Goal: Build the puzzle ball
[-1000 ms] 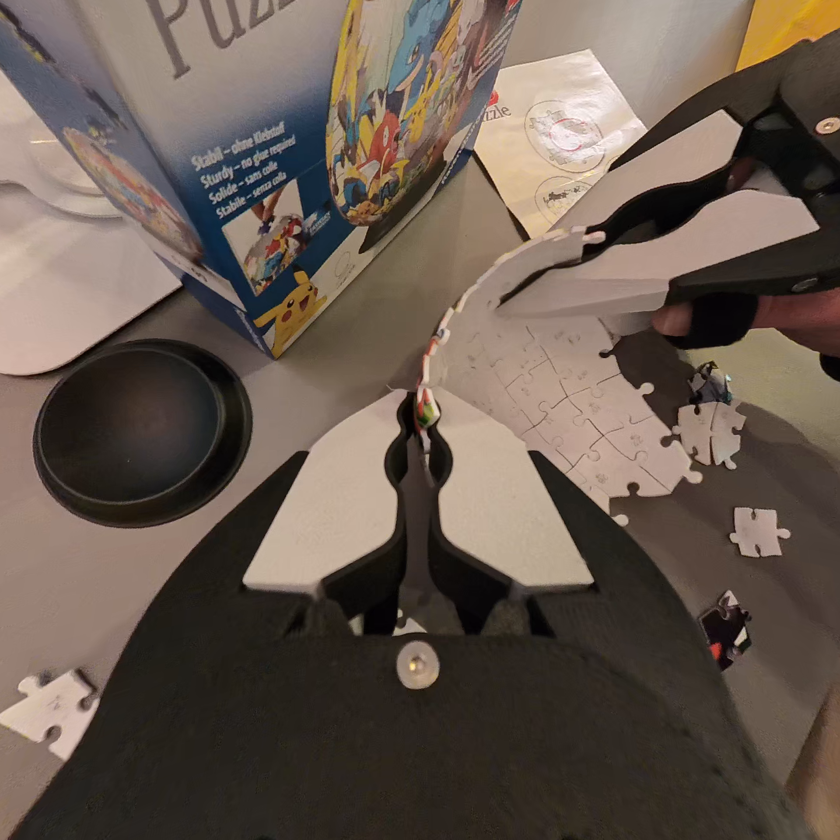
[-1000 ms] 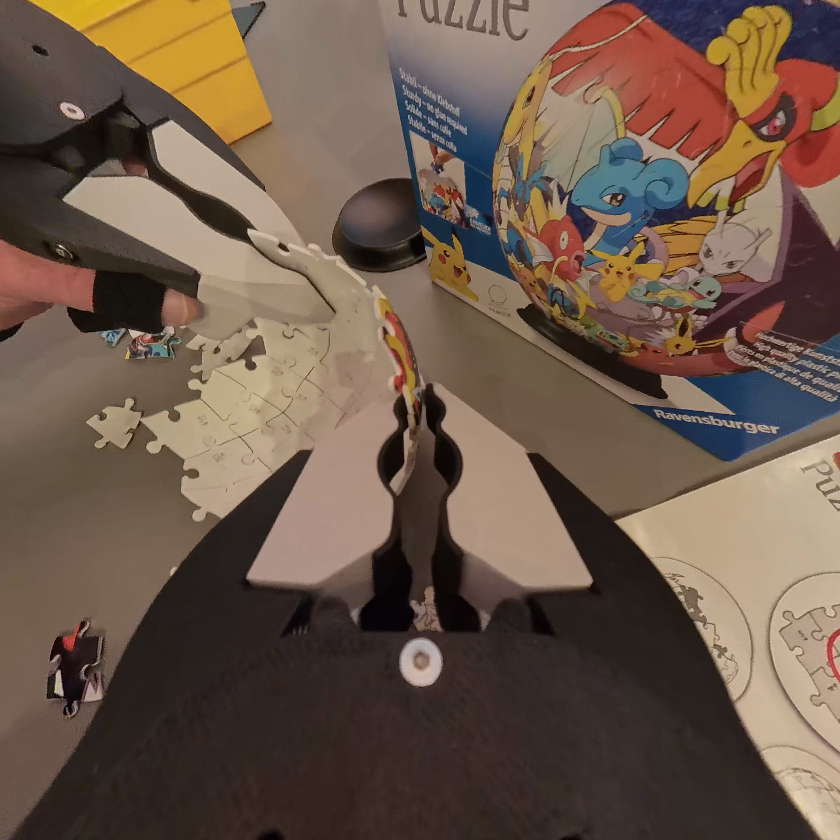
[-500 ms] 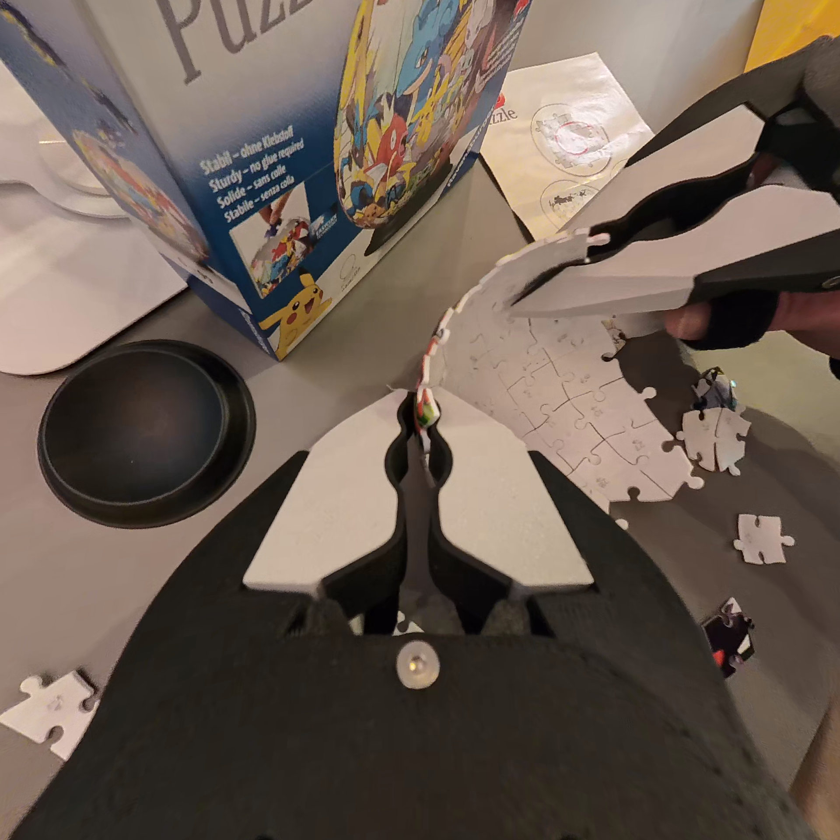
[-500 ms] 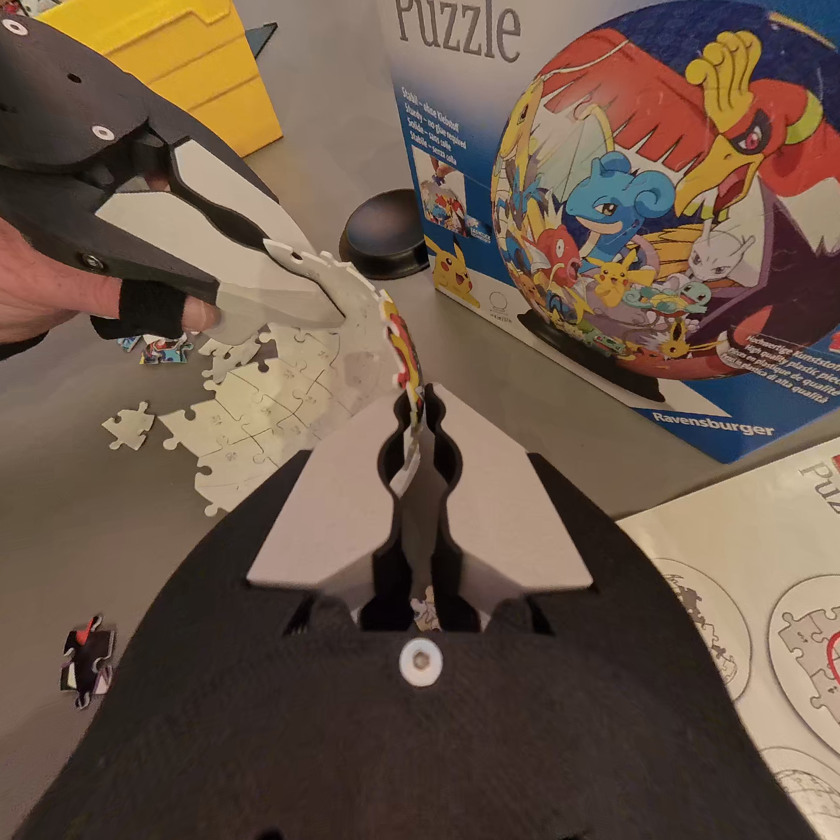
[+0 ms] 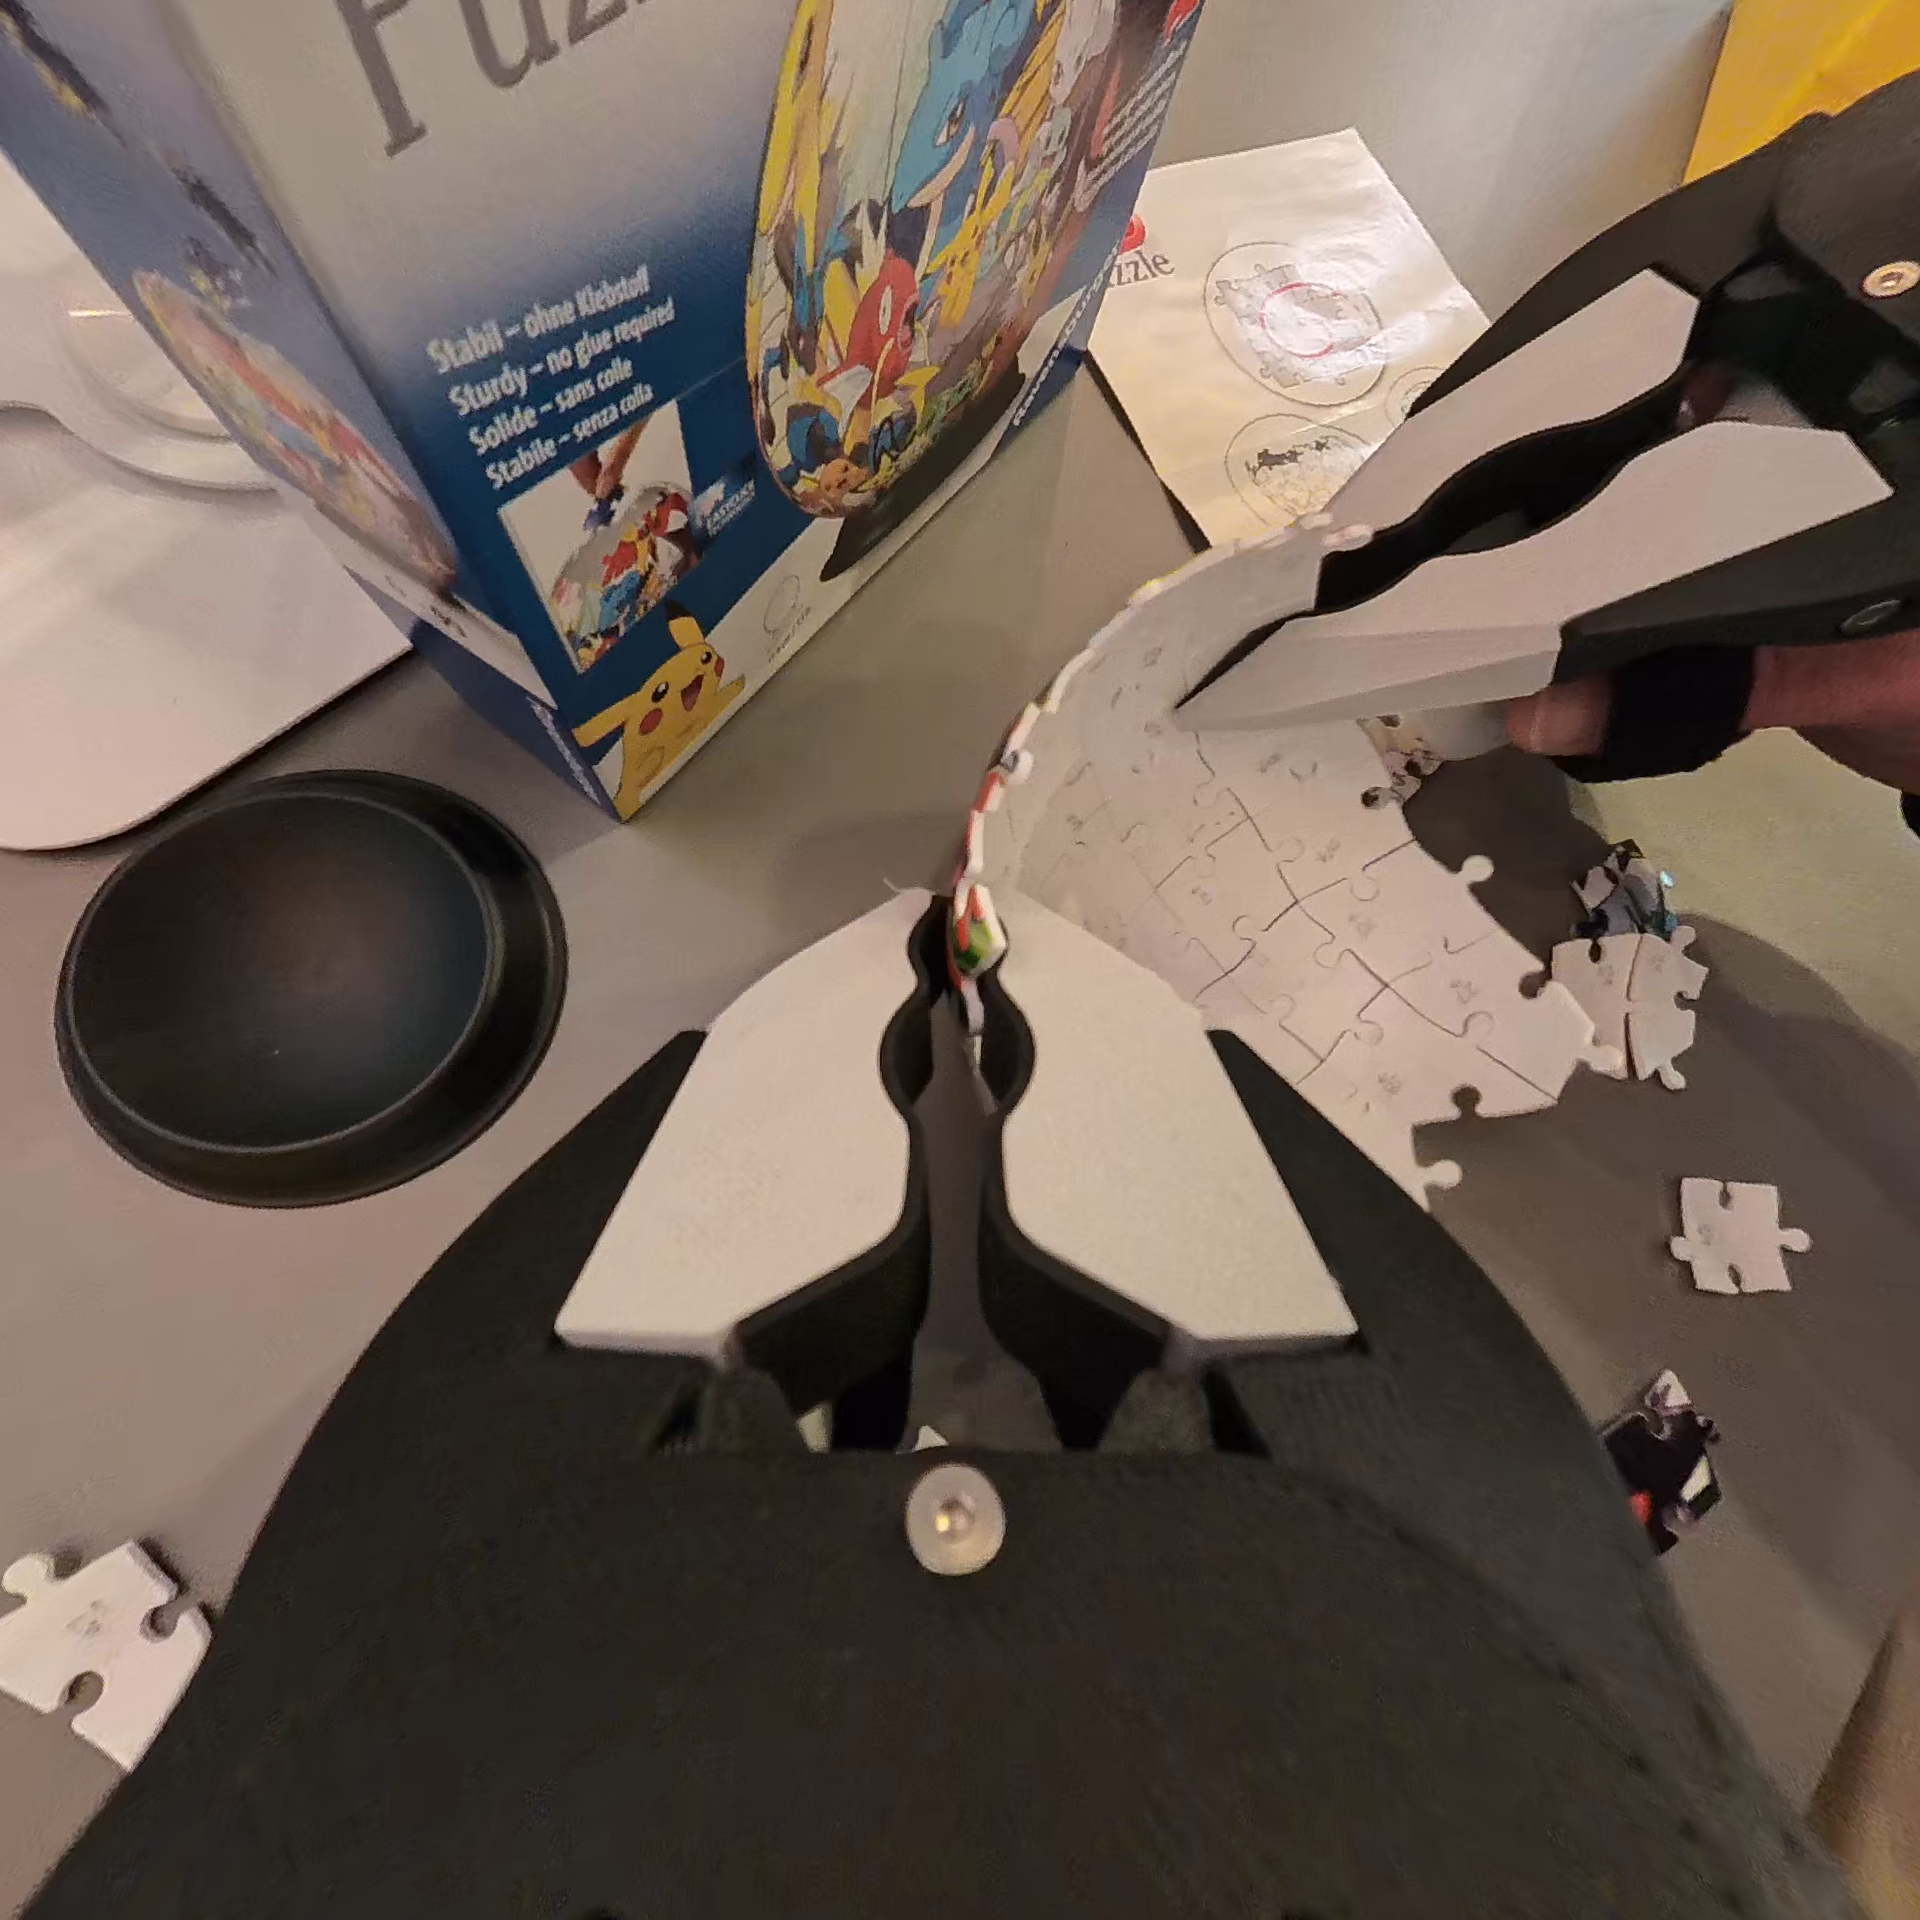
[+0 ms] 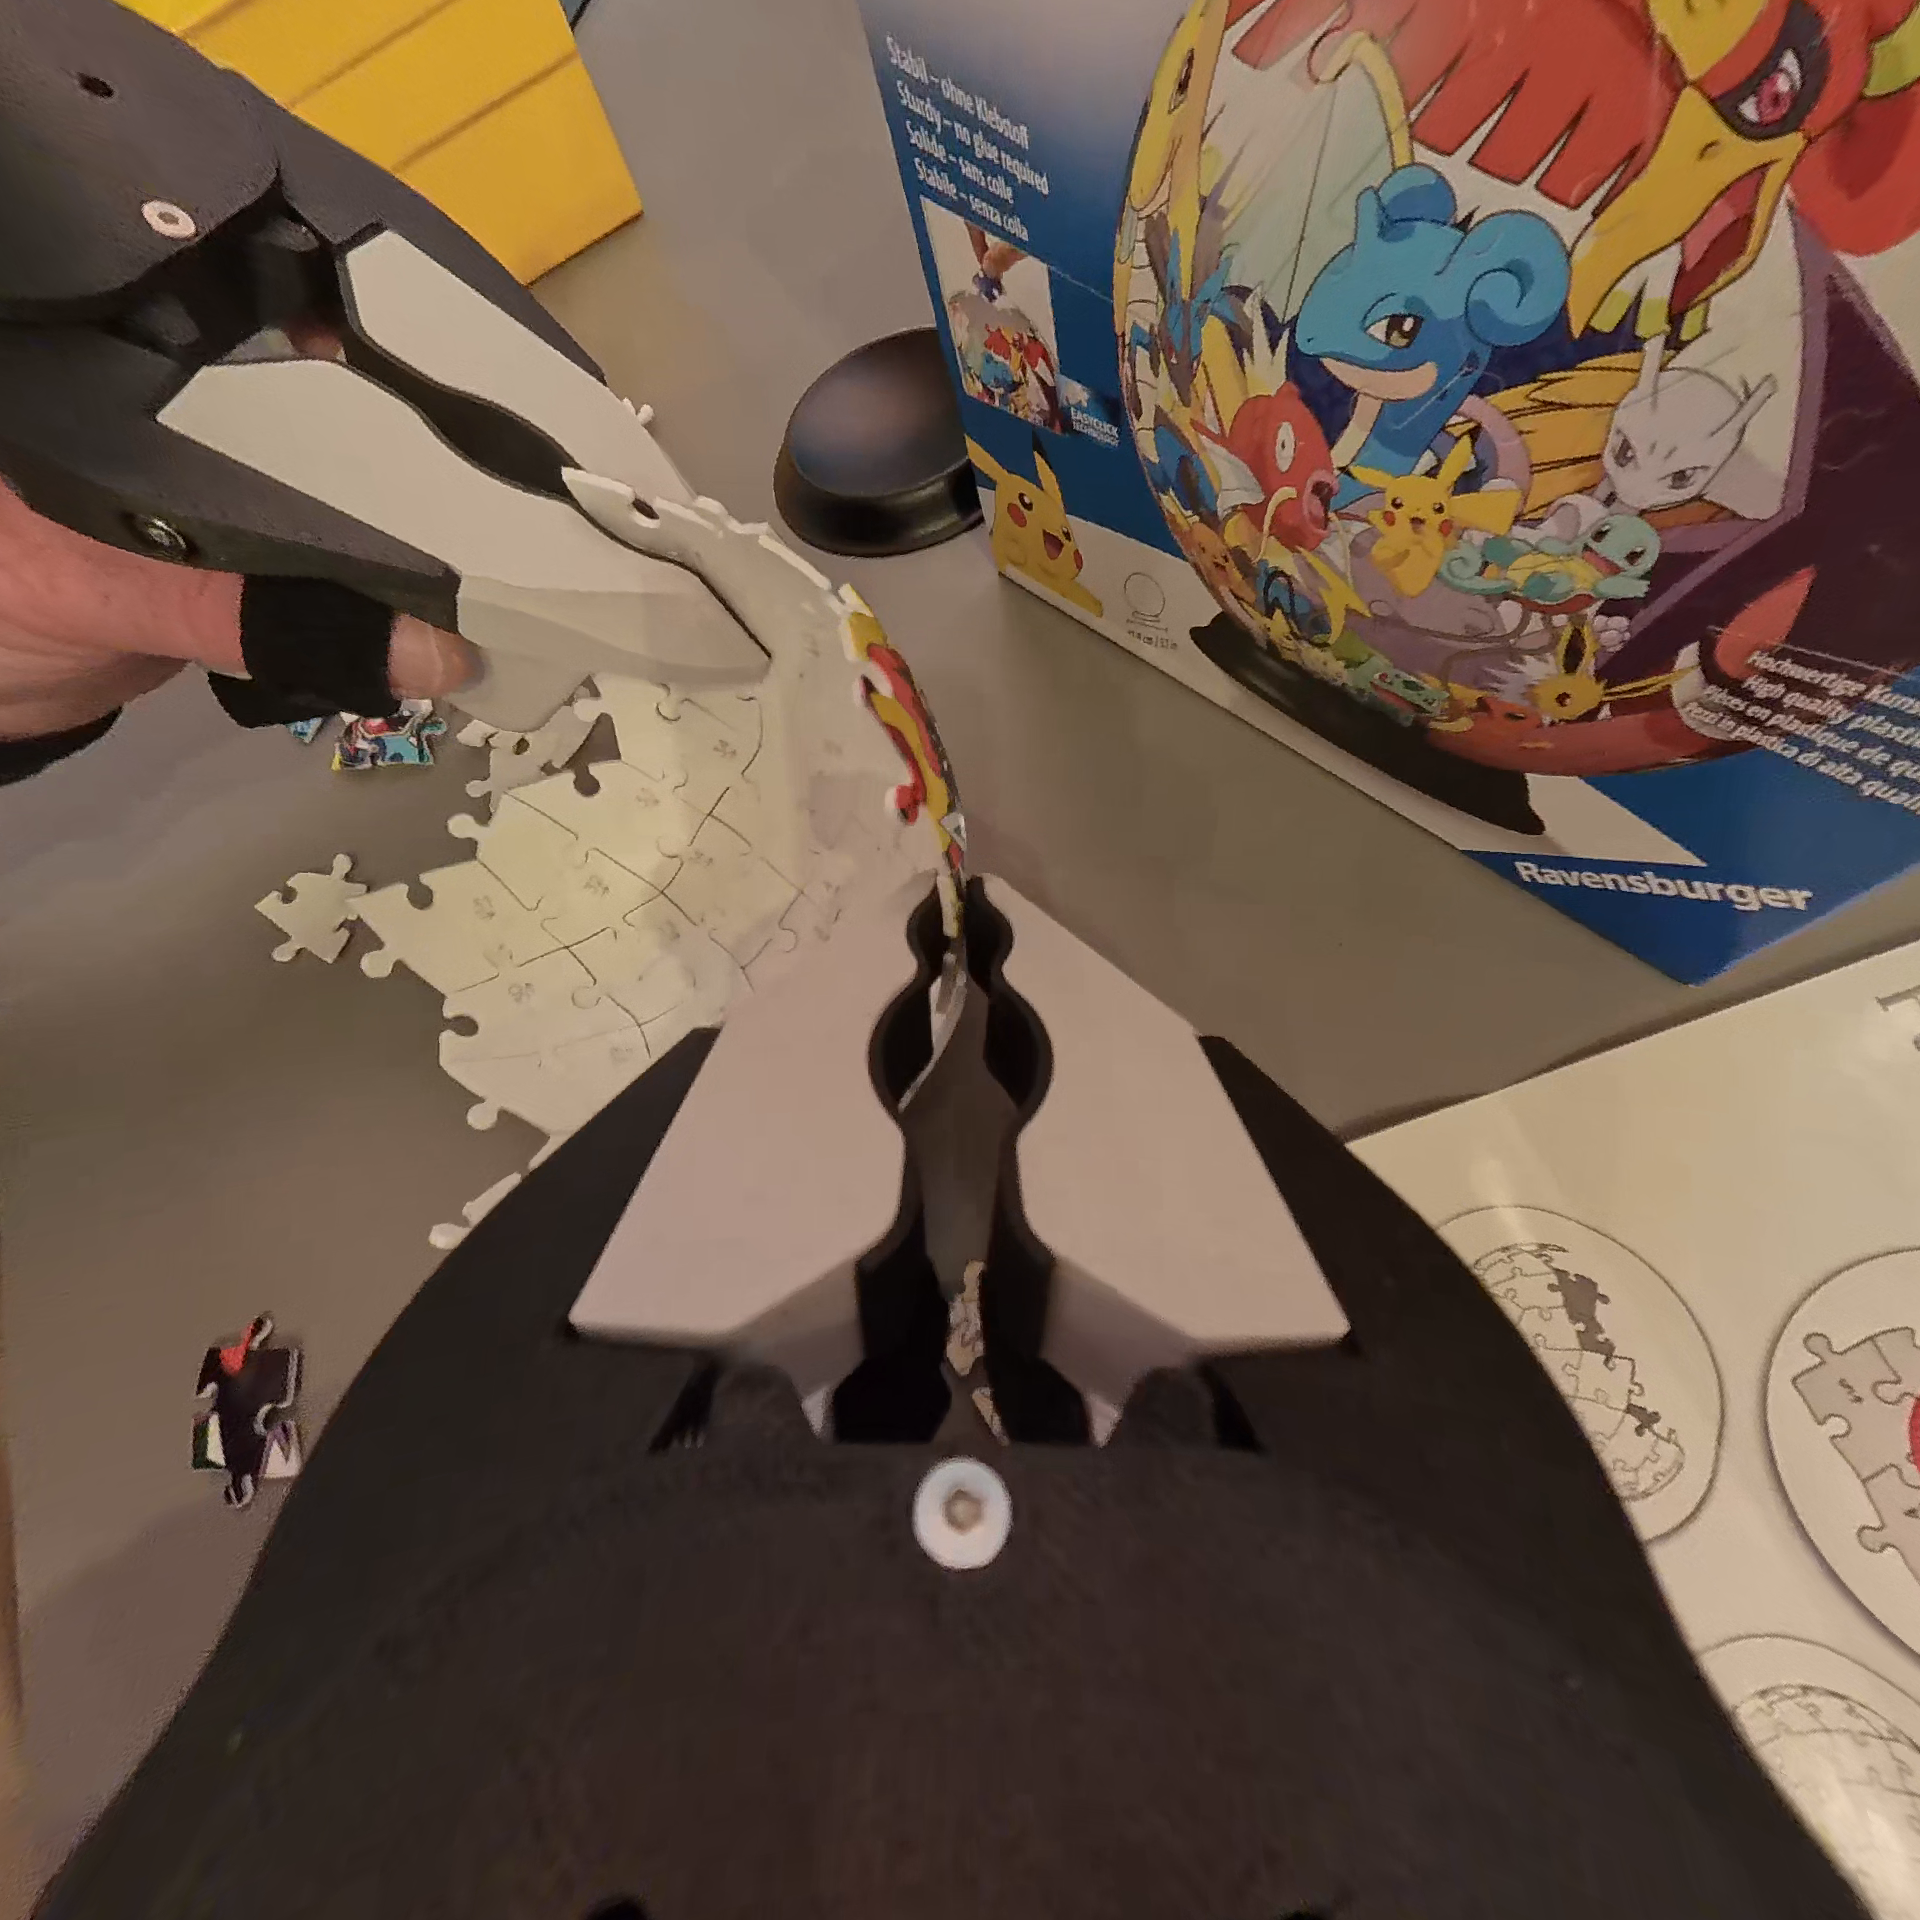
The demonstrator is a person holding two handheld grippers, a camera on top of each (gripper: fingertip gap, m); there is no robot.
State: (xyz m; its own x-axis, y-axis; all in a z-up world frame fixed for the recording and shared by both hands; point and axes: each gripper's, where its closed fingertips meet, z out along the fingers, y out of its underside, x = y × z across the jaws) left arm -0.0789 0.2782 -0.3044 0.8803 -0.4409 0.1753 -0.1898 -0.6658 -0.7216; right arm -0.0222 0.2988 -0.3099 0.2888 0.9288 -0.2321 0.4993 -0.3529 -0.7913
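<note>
A partly built puzzle ball shell [image 5: 1278, 894], white inside and coloured outside, stands on edge on the grey table. It also shows in the right wrist view [image 6: 644, 883]. My left gripper [image 5: 961, 914] is shut on the shell's coloured rim. My right gripper [image 6: 961, 894] is shut on the rim too. In each view the other gripper clamps the shell's upper edge: the right one [image 5: 1247, 623] and the left one [image 6: 675, 582]. Loose pieces [image 5: 1735, 1236] lie near the shell.
The puzzle box [image 5: 582, 312] stands behind the shell, with a black round stand [image 5: 301, 987] beside it. An instruction sheet [image 6: 1714, 1351] lies at the right. A yellow bin [image 6: 447, 114] is at the back. A white piece [image 5: 94, 1642] and a dark piece [image 6: 244, 1403] lie nearby. The left gripper's tips are roughly 7 cm from the right gripper's. The left tips stand about 20 cm off the white piece [image 5: 94, 1642].
Both grippers keep their hold on the shell. The right wrist view has drawn a little closer to the box, and the shell has shifted slightly with the grippers.
</note>
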